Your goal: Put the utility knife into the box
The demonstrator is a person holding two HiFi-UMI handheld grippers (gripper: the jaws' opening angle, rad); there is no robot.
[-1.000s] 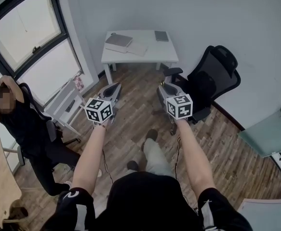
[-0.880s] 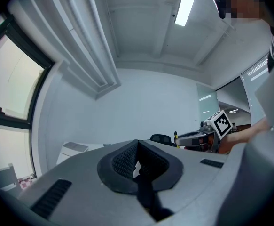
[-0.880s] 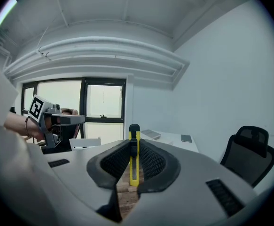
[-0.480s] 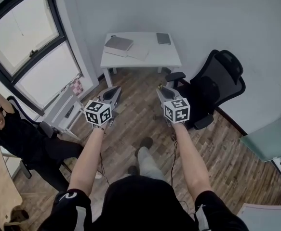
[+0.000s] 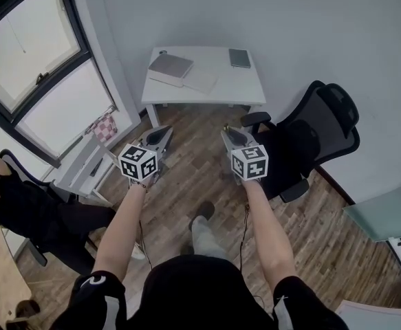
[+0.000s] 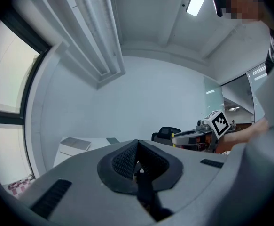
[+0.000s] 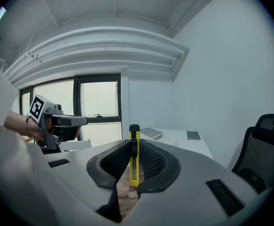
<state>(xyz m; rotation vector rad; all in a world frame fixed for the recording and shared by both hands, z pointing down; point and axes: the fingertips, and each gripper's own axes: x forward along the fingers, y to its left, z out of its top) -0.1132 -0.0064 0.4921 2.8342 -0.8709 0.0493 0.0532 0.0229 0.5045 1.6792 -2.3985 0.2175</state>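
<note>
Between right hand-held gripper (image 5: 230, 132) jaws: one utility knife (image 7: 134, 166), clamped.

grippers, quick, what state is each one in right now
left gripper: closed, nothing held
right gripper: closed on the yellow utility knife

Wood floor (image 5: 186, 177), white desk (image 5: 210, 88) against grey wall (image 5: 289, 26) — black office chair (image 5: 320, 126), big window (image 5: 28, 53).
</note>
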